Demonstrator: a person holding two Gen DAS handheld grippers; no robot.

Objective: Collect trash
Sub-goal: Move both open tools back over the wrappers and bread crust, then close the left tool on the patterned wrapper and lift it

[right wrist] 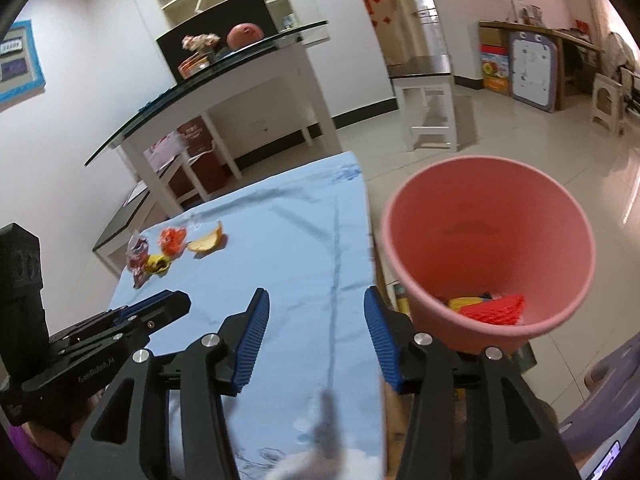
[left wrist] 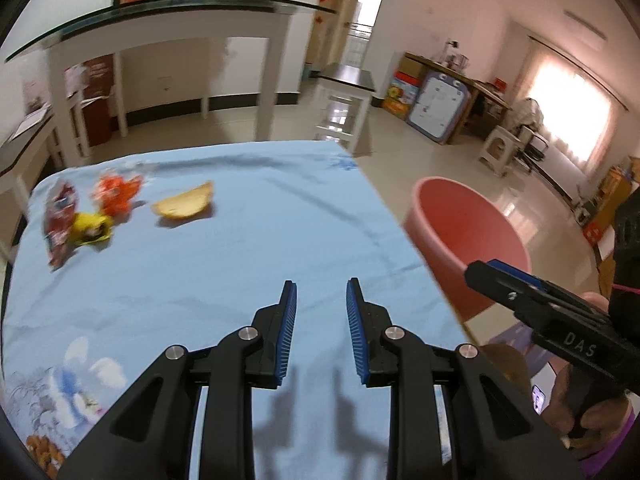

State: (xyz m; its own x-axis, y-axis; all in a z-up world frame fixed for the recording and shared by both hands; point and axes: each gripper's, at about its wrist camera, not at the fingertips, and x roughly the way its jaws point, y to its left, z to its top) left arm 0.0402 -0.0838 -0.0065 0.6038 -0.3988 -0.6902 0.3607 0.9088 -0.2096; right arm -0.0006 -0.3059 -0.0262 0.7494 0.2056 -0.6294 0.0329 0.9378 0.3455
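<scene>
Both grippers hover above a tabletop (left wrist: 224, 264) covered with a light blue cloth. The left gripper (left wrist: 321, 286) has its blue-padded jaws spread wide with nothing between them. The right gripper (right wrist: 315, 300) is likewise parted and holds nothing; from the left wrist view it appears at about 4 o'clock, seen side-on and somewhat blurred.

The trash sits in a loose cluster at the far left of the cloth, at about 10 o'clock from the left gripper. A red wrapper (left wrist: 60, 220) lies furthest left, a yellow wrapper (left wrist: 91, 229) touches it on the near side, and an orange wrapper (left wrist: 117, 194) sits just behind the yellow one. A curved piece of pale peel (left wrist: 185, 204) rests just beside them toward the centre.

A pink bucket (right wrist: 486, 248) stands off the tabletop's right edge, at about 1 o'clock from the right gripper. Inside it, at the bottom, lie a red net-like piece (right wrist: 496, 310) and something yellow (right wrist: 466, 303).
</scene>
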